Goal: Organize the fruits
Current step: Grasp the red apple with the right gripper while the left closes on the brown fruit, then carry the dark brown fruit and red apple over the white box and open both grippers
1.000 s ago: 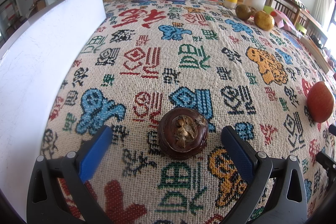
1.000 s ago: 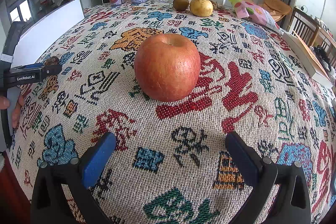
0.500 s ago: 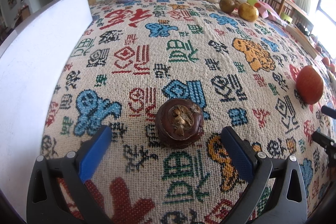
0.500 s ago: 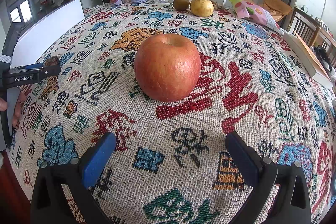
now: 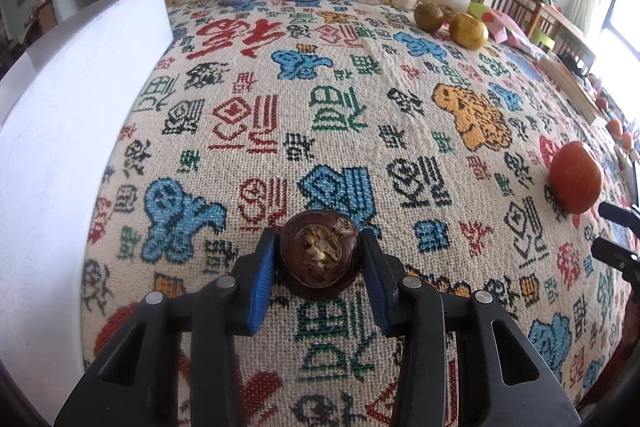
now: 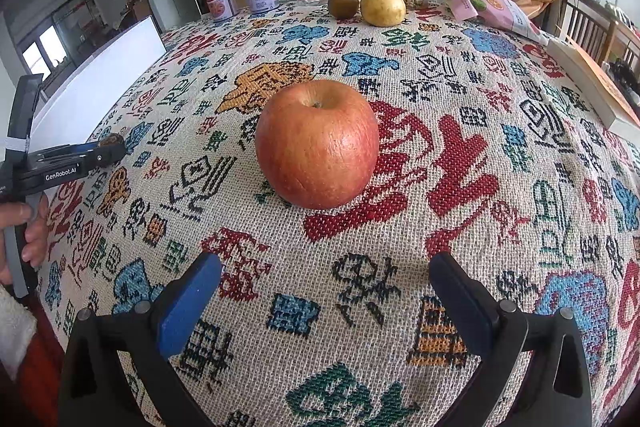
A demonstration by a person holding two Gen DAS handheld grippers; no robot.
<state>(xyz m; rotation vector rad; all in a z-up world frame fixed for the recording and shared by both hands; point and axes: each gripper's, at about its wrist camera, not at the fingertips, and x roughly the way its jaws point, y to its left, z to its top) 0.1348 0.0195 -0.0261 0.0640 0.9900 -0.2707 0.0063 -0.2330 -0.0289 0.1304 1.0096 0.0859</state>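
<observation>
The left gripper (image 5: 319, 255) has just been closing; its blue fingers (image 5: 262, 277) now seem to clench a dark brown fruit (image 5: 319, 253) resting on the desk (image 5: 352, 115). The right gripper (image 6: 325, 297) stands released, short of the apple (image 6: 317, 143) on the desk.

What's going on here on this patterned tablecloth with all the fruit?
A person is sorting fruit with handheld tongs in each hand. The left tongs have just been closing and their blue pads now sit against both sides of a dark brown mangosteen resting on the tablecloth. The right tongs are open, short of the red apple, not touching it.
</observation>
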